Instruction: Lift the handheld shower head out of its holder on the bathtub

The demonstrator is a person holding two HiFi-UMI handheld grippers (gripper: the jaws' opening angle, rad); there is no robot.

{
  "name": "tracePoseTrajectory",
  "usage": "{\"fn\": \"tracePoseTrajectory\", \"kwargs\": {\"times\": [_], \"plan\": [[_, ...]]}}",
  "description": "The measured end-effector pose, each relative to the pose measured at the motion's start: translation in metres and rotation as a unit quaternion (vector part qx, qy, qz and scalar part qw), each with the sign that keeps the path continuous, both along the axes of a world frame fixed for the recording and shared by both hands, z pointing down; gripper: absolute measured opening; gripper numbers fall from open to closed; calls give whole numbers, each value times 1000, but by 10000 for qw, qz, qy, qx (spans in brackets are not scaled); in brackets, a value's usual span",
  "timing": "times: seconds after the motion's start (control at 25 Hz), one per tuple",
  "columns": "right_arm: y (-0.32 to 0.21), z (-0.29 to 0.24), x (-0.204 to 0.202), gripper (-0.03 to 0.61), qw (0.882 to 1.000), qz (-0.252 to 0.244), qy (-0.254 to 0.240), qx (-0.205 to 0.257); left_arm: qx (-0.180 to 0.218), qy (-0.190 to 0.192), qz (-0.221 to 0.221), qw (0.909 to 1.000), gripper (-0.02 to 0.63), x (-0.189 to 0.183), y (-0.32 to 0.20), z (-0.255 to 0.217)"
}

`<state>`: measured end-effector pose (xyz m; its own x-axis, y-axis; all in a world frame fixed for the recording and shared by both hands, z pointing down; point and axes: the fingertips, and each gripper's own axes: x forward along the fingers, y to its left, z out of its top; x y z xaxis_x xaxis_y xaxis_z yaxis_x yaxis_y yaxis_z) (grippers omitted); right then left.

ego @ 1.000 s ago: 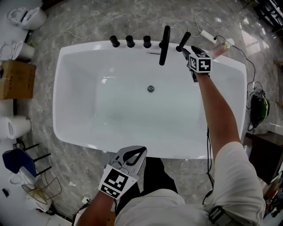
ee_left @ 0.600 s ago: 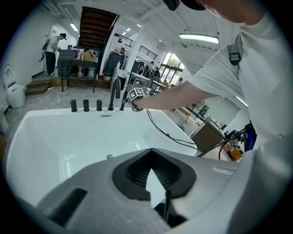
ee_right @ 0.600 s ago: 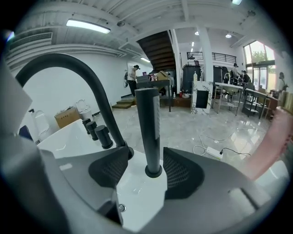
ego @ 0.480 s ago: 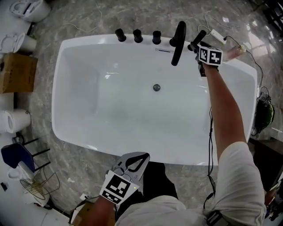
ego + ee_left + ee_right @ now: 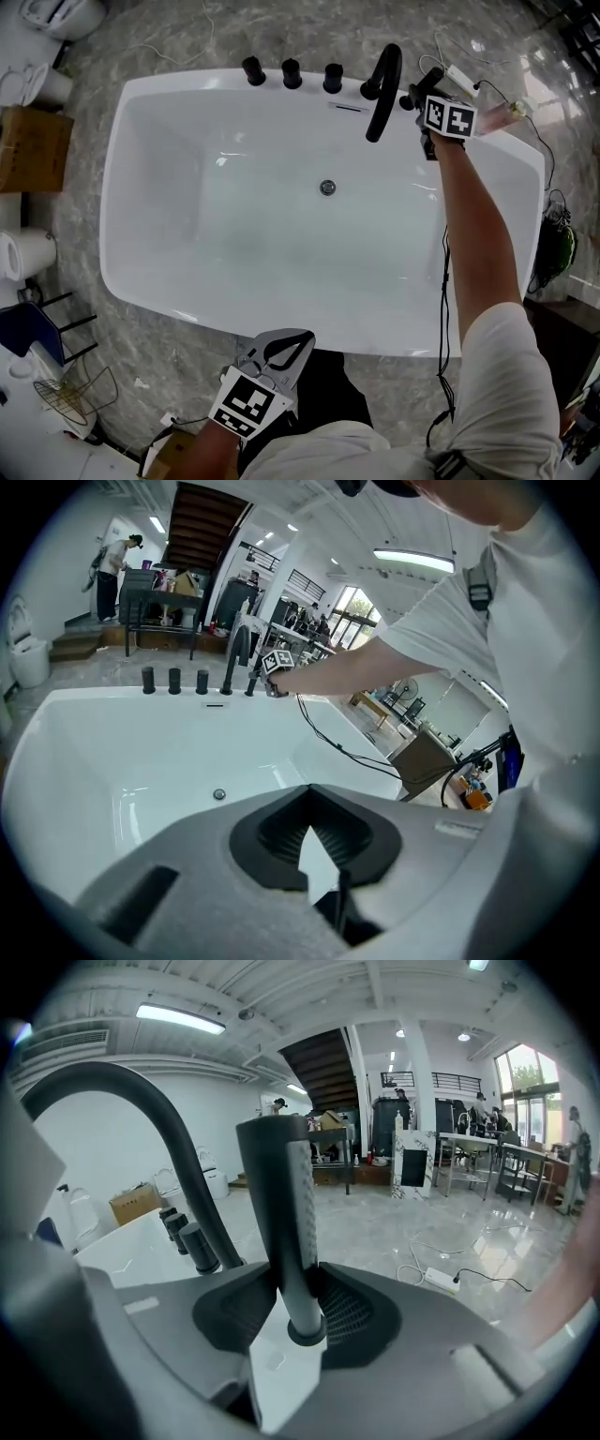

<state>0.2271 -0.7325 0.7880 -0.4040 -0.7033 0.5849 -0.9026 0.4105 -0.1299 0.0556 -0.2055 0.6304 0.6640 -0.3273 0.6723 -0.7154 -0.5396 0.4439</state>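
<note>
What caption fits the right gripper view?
Right gripper, jaws just closed onto the upright handheld shower head beside the curved spout.

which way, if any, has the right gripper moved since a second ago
Yes. In the head view the right gripper has shifted toward the black spout; its jaws have just been closing on the handheld shower head.

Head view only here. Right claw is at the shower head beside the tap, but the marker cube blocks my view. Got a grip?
Observer: Yes. In the right gripper view the right claw has just been closing, and its pads press on both sides of the shower head.
Operator: Lifted out yet?
Observer: No. Its lower end sits in the holder.
Operator: Left claw?
Observer: The left claw is shut with nothing in it, pointing over the tub.
</note>
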Motion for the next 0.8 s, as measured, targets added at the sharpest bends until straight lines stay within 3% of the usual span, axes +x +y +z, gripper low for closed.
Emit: {"fn": "tracePoseTrajectory", "kwargs": {"times": [0.36, 0.8], "plan": [[11, -19, 3, 146, 9998, 26, 133, 176, 155, -8, 82, 9998, 7, -4, -5, -10], [31, -81, -2, 146, 9987, -40, 243, 447, 370, 160, 125, 9991, 6, -5, 8, -43]]}}
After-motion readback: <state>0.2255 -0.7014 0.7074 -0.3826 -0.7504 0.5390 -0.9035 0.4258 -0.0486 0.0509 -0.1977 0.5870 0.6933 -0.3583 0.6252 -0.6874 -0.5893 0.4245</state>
